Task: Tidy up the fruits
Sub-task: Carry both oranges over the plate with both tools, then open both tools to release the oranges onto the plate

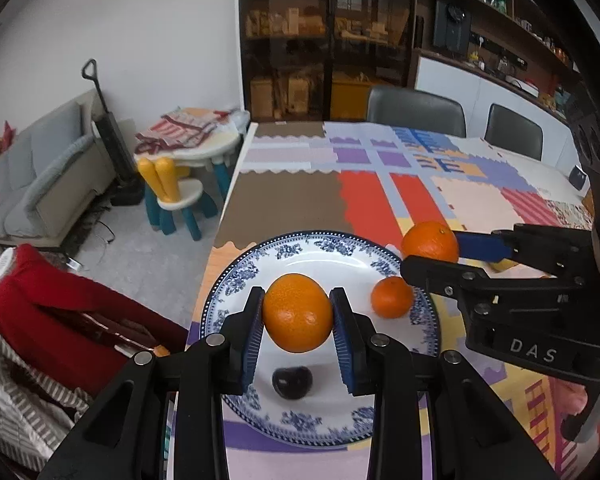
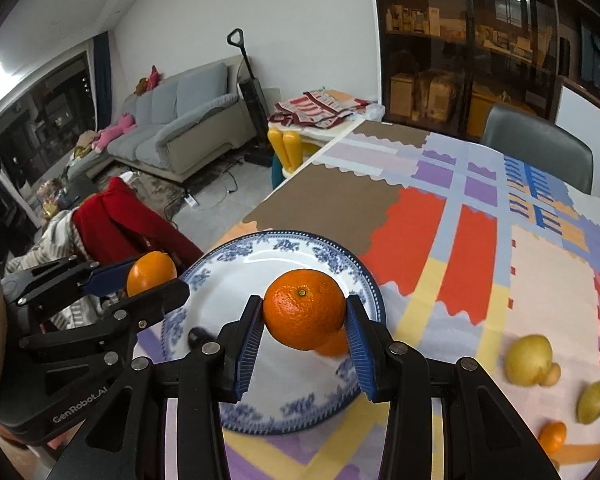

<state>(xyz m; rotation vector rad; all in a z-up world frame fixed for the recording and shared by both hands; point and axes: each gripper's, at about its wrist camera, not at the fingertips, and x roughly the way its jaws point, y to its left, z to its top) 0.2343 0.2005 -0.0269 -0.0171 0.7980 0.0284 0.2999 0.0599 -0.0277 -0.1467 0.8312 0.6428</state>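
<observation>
Oranges, 2 round ones, are clamped over the blue-patterned white china plate (image 1: 236,280): left gripper (image 1: 298,320) pinches the smooth orange (image 1: 298,312) above the plate's near middle, right gripper (image 2: 305,320) pinches the stemmed orange (image 2: 304,308) over its right rim. Casings read "DAS" and "GenRobot.AI".

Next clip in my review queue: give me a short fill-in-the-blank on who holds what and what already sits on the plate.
1. The left gripper is shut on an ____.
2. The right gripper holds its orange above the blue-patterned ____.
3. On the plate lie a small orange and a dark ____ fruit.

Missing words: orange; plate; purple
</observation>
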